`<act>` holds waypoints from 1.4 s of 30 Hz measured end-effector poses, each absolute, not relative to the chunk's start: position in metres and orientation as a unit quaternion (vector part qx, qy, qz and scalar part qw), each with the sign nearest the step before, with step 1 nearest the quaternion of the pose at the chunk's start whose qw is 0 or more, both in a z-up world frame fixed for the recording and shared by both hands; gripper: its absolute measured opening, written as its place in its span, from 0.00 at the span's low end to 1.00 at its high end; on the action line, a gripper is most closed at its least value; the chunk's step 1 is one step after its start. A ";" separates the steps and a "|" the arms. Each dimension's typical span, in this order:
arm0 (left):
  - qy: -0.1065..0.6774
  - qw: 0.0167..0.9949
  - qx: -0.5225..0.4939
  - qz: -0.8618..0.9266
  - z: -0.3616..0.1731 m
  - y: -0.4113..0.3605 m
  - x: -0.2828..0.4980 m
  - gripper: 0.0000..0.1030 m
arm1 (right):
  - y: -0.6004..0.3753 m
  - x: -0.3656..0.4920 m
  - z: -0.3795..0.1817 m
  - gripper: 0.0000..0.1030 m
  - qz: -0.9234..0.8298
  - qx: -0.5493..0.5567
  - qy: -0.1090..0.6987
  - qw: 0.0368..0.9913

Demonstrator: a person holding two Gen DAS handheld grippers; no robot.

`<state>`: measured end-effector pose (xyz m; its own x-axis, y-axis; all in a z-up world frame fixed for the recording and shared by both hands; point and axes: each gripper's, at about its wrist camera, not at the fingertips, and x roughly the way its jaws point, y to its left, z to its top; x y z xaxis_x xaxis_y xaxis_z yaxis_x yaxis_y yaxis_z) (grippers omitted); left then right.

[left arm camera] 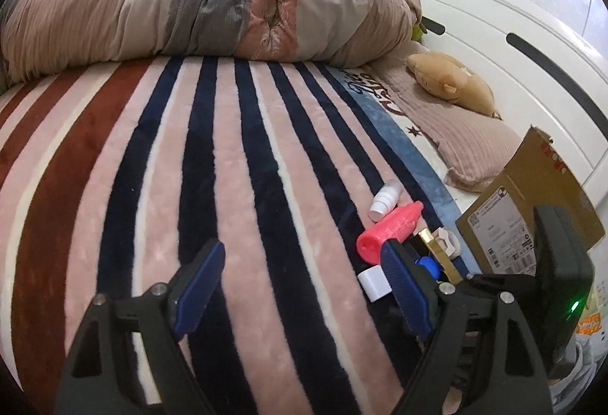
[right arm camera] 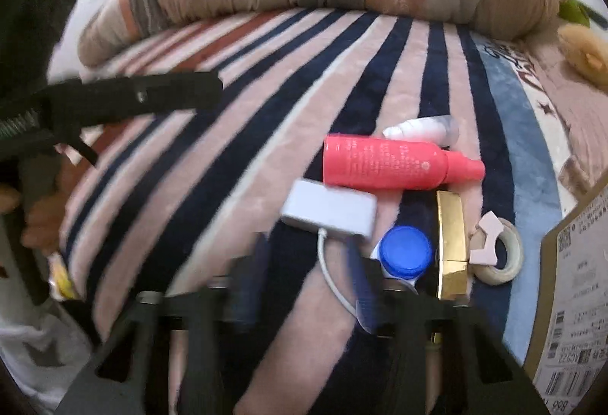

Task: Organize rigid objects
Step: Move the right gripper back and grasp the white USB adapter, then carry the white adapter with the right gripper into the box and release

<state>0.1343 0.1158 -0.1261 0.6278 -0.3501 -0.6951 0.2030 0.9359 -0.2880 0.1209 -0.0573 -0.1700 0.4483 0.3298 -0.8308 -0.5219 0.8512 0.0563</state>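
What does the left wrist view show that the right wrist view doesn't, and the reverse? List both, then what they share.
Only the left wrist view: the white headboard with its dark slots, shelves in the far background, and the left claw, open over the striped blanket.

Only the right wrist view: the cable on the white adapter, the full blue-capped bottle, the tape roll and the blurred right claw, open.

Both: the pink spray bottle, small white bottle, gold bar, cardboard box, plush toy and rolled duvet.
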 end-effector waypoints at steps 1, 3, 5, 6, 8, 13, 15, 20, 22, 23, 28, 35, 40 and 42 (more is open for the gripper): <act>0.404 0.897 -0.091 -0.153 -0.126 0.116 0.135 0.79 | -0.055 0.120 -0.170 0.12 0.252 -0.110 0.456 0.847; 0.406 0.896 -0.093 -0.153 -0.127 0.117 0.134 0.79 | -0.052 0.116 -0.169 0.08 0.260 -0.117 0.450 0.846; 0.407 0.896 -0.097 -0.150 -0.128 0.121 0.131 0.79 | -0.052 0.112 -0.168 0.08 0.286 -0.098 0.454 0.838; 0.407 0.896 -0.100 -0.149 -0.129 0.123 0.130 0.79 | -0.051 0.109 -0.166 0.08 0.309 -0.086 0.457 0.829; 0.406 0.896 -0.104 -0.150 -0.129 0.126 0.128 0.79 | -0.047 0.101 -0.164 0.08 0.347 -0.076 0.462 0.813; 0.408 0.895 -0.109 -0.144 -0.130 0.136 0.123 0.79 | -0.049 0.086 -0.149 0.36 0.307 -0.102 0.428 0.844; 0.409 0.895 -0.110 -0.141 -0.132 0.139 0.123 0.79 | -0.055 0.090 -0.149 0.58 0.295 -0.077 0.436 0.847; 0.409 0.894 -0.120 -0.139 -0.133 0.150 0.120 0.79 | -0.046 0.105 -0.161 0.58 0.295 -0.057 0.458 0.837; 0.408 0.893 -0.125 -0.140 -0.133 0.153 0.119 0.79 | -0.037 0.105 -0.165 0.57 0.296 -0.078 0.451 0.838; 0.408 0.893 -0.127 -0.141 -0.133 0.155 0.118 0.79 | -0.034 0.103 -0.165 0.55 0.293 -0.088 0.447 0.841; 0.409 0.889 -0.137 -0.154 -0.134 0.156 0.117 0.79 | -0.023 0.103 -0.164 0.30 0.285 -0.131 0.429 0.847; 0.406 0.871 -0.167 -0.221 -0.129 0.141 0.114 0.79 | -0.027 0.098 -0.145 0.28 0.298 -0.125 0.408 0.854; 0.392 0.855 -0.184 -0.286 -0.112 0.119 0.112 0.79 | -0.042 0.078 -0.101 0.28 0.315 -0.121 0.350 0.874; 0.383 0.851 -0.192 -0.303 -0.100 0.113 0.109 0.74 | -0.049 0.069 -0.082 0.28 0.319 -0.120 0.321 0.884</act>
